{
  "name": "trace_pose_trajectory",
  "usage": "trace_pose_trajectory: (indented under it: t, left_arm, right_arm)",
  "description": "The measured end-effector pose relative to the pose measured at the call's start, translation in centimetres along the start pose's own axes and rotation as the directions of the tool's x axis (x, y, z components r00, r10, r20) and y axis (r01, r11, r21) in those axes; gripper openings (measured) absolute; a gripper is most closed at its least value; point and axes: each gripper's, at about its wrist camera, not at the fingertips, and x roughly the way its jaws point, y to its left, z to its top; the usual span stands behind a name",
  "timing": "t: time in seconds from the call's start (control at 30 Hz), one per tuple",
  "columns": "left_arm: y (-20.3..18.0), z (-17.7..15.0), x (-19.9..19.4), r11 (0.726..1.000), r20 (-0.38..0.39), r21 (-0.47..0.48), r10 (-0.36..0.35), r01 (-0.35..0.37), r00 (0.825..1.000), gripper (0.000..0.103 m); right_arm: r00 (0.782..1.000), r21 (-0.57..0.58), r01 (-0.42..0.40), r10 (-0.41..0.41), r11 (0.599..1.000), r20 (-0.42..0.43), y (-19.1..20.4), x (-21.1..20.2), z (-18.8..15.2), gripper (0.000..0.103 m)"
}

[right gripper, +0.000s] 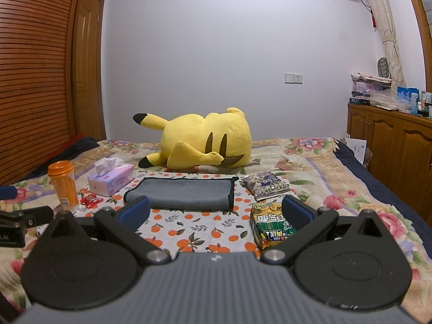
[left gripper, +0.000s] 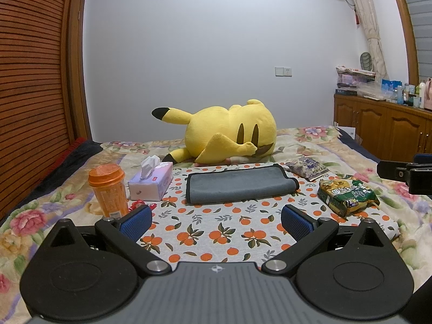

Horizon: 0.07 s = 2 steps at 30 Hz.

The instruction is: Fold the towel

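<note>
Left tool agape, grey towel folded flat

Free room and obstacles on the bed. The orange-print cloth lies bare between the grippers and the near edge of the grey towel. Left of the towel stand a tissue box and an orange cup, with a small red wrapper near them. Right of it lie a purple packet and a green noodle packet. Just behind, the yellow plush toy blocks the far side.
</note>
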Motion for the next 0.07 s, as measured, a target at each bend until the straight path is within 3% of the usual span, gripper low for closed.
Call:
trace_pose_trajectory:
  t: [0.07]
  left_arm:
    - [-0.02, 0.01, 0.01, 1.0, 0.0, 0.001, 0.0, 0.0, 1.0, 0.103]
  right_arm:
    - [1.0, 0.0, 0.0, 0.0, 1.0, 0.0, 0.0, -0.03, 0.0, 0.103]
